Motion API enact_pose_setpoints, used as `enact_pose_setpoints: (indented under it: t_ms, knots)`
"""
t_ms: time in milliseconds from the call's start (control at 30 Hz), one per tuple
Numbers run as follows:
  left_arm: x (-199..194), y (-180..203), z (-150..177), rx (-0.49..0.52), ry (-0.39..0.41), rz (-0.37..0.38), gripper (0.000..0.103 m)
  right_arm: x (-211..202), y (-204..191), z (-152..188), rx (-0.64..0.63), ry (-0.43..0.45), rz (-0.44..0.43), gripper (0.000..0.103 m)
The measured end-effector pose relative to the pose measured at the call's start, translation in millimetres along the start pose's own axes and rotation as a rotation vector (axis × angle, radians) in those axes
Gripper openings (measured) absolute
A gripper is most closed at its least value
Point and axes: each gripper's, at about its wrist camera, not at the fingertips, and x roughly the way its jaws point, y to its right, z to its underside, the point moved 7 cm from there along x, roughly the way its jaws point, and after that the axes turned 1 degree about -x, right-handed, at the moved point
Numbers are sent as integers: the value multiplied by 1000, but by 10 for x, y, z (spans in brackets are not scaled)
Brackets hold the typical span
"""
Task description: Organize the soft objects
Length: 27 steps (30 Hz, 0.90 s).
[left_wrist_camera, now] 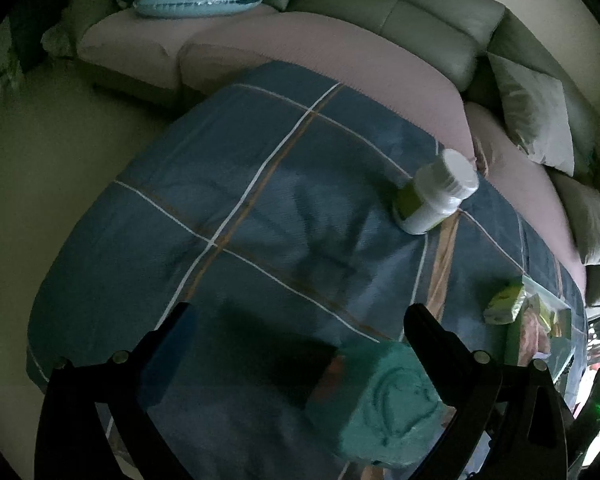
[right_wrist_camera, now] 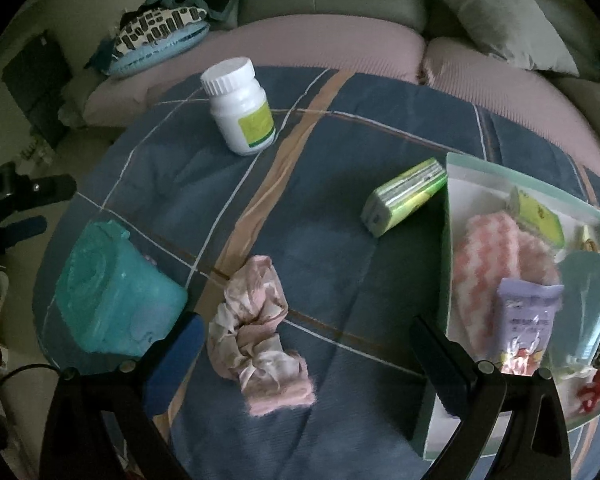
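A rolled teal towel lies on the blue checked quilt just inside my open left gripper, close to its right finger; it also shows at the left in the right wrist view. A crumpled pink cloth lies between the fingers of my open, empty right gripper. A green-rimmed tray at the right holds a pink-and-white knitted cloth and a purple packet.
A white pill bottle and a green tissue pack stand on the quilt. The left gripper's body shows at the left edge. A sofa with patterned and grey pillows lies behind.
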Motion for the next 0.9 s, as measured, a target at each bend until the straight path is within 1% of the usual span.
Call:
enact_pose_setpoints:
  t_ms: [167, 267, 533, 733, 900]
  knots:
    - [155, -96, 28, -21, -33, 6, 103, 22, -28, 21, -11, -3, 4, 103]
    - [160, -63, 16, -14, -32, 18, 103, 10, 20, -15, 9, 6, 17, 103]
    - [99, 349, 54, 78, -29, 61, 103, -83, 188, -54, 41, 16, 42, 103]
    - [-29, 669, 44, 135, -21, 81, 103, -175, 400, -89, 80, 14, 89, 103]
    - [-100, 915, 125, 181, -32, 100, 103, -238, 516, -101, 96, 16, 101, 103]
